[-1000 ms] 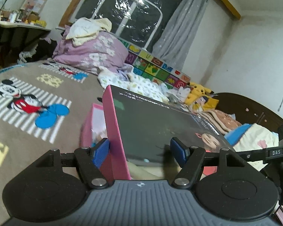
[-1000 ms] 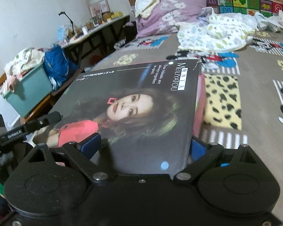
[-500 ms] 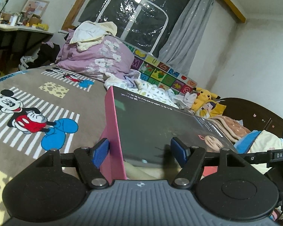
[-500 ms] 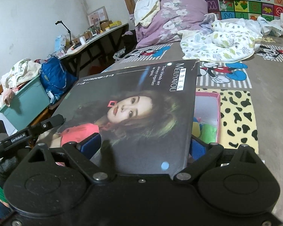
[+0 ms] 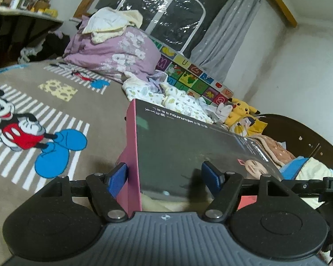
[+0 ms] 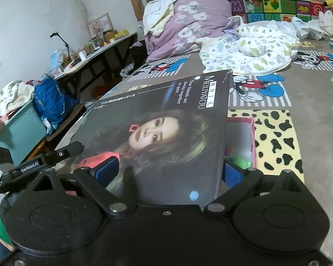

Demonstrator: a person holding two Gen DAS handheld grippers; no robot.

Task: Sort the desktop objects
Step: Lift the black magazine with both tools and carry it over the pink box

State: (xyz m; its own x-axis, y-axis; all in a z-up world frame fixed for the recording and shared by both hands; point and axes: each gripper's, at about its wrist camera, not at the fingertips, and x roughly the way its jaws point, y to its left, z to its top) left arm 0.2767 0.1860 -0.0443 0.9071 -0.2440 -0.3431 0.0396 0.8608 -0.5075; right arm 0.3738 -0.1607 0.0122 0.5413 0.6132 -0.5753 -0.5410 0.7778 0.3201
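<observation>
Two grippers carry one lid between them. The left gripper (image 5: 164, 178) stands at a medium opening across a near corner of the lid (image 5: 188, 146). Its outer pad lies against the pink side wall and its inner pad lies over the dark printed face. The right gripper (image 6: 167, 173) stands wide across the opposite near edge of the lid, with one pad at each side. Both appear to hold the lid, which is tilted and clear of the surface.

Procedure, as judged from the task:
1. Keep both grips even. A glossy panel can slip or twist if one side slackens.
2. Level the lid before lowering it.
3. Line it up over the box (image 6: 252, 130), which lies open just ahead of and below the right gripper, past the lid's right edge. Bright toys (image 6: 239, 161) show inside it.
4. Lower both hands together so that the walls do not catch on the rim.

The box sits on a soft cartoon-print blanket (image 6: 310, 102), which may let it tip under pressure. Ahead of both tools lie a crumpled sheet (image 6: 250, 51) and a purple quilt (image 5: 113, 53). Beyond these stand an alphabet panel (image 5: 188, 77) and a dark window (image 5: 166, 6). Far to the left of the right gripper is a cluttered desk (image 6: 104, 46).
</observation>
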